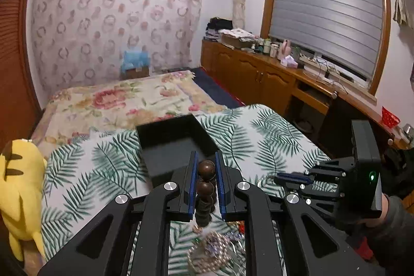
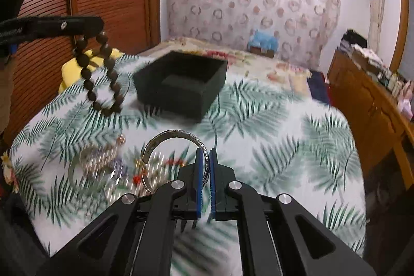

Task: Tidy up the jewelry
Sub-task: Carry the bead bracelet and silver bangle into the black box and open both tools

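Note:
My left gripper (image 1: 206, 167) is shut on a brown bead bracelet (image 1: 206, 185) and holds it in the air above the table. In the right wrist view the left gripper (image 2: 85, 25) is at the upper left, and the bracelet (image 2: 103, 74) hangs from it as a loop. My right gripper (image 2: 206, 159) is shut on a silver cuff bangle (image 2: 173, 136) and holds it above the table; it also shows in the left wrist view (image 1: 284, 176). An open black box (image 2: 181, 84) stands on the table beyond both grippers, and also shows in the left wrist view (image 1: 173, 144).
The table has a leaf-print cloth (image 2: 271, 146). A blurred pile of other jewelry (image 2: 98, 162) lies on it near the front left. A yellow plush toy (image 1: 20, 188) sits at the left edge. A bed (image 1: 116, 100) and wooden cabinets (image 1: 258, 74) lie beyond.

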`<move>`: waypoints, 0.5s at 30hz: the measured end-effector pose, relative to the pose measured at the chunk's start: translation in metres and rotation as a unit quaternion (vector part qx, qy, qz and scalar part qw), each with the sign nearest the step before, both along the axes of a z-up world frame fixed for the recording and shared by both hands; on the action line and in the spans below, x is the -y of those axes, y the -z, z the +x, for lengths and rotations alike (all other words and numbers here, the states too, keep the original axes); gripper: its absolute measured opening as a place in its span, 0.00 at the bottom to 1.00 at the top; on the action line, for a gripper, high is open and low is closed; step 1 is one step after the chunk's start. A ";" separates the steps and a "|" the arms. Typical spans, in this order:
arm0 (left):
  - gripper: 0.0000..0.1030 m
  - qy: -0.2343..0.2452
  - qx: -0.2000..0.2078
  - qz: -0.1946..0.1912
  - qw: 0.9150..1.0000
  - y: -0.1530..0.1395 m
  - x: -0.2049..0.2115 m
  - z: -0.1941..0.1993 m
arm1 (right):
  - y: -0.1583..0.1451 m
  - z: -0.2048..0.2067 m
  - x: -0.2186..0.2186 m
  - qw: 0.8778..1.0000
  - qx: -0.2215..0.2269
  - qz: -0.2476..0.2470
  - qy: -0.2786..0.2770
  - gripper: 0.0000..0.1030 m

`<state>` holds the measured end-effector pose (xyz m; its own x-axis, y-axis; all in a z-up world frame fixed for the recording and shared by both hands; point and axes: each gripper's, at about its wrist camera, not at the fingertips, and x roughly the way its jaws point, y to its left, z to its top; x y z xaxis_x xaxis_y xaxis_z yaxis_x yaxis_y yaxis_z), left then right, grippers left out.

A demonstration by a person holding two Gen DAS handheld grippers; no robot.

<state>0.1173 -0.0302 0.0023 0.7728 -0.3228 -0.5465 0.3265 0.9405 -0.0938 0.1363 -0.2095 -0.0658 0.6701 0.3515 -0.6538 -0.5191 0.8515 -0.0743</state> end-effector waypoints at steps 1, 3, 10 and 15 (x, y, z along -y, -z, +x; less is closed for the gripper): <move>0.12 -0.001 0.002 0.000 1.000 -0.002 -0.002 0.004 | -0.004 0.007 -0.003 1.000 0.006 0.003 -0.002 0.05; 0.12 -0.003 0.007 0.003 1.000 -0.005 -0.004 0.008 | -0.012 0.024 -0.009 1.000 0.016 0.017 -0.009 0.05; 0.12 -0.019 0.019 0.003 1.000 -0.017 -0.012 0.034 | -0.028 0.077 -0.034 0.998 0.049 0.037 -0.015 0.05; 0.12 -0.026 0.024 0.004 0.999 -0.022 -0.012 0.048 | -0.023 0.106 -0.051 0.998 0.046 0.031 -0.018 0.05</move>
<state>0.1649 -0.0181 0.0239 0.8142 -0.2764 -0.5106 0.2803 0.9573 -0.0713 0.2423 -0.1590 -0.0430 0.7125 0.4139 -0.5666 -0.5425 0.8371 -0.0707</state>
